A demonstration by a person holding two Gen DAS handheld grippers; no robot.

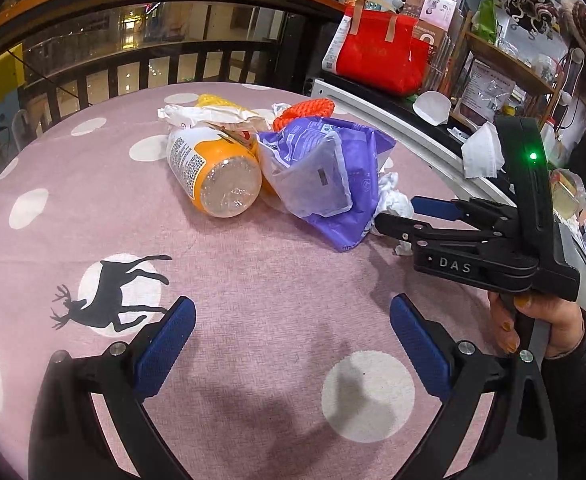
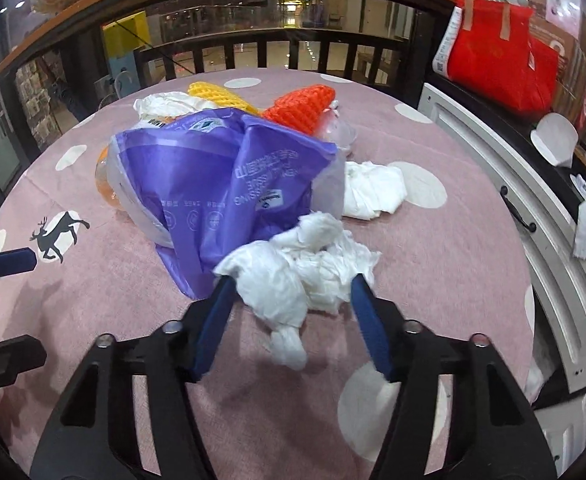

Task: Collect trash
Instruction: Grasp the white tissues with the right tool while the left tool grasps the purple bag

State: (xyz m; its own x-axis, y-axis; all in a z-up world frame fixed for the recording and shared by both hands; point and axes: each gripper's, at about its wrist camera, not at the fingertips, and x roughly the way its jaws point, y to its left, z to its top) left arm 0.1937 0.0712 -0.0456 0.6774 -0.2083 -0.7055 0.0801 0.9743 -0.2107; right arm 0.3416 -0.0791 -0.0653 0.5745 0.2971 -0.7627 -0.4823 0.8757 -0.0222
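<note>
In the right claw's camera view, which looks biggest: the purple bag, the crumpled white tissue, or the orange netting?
1. purple bag
2. crumpled white tissue, though its nearness to the camera inflates it
3. orange netting, farthest away, so perhaps bigger than it looks

The left gripper (image 1: 293, 340) hangs tilted downward, jaws spread wide and empty. The right gripper (image 2: 293, 300), held in a hand (image 1: 549, 320), has white crumpled tissue (image 2: 301, 272) between its partly closed jaws.

Red tote bag (image 1: 381, 58) on a shelf; pink dotted tablecloth (image 1: 253, 280), perhaps felt.
</note>
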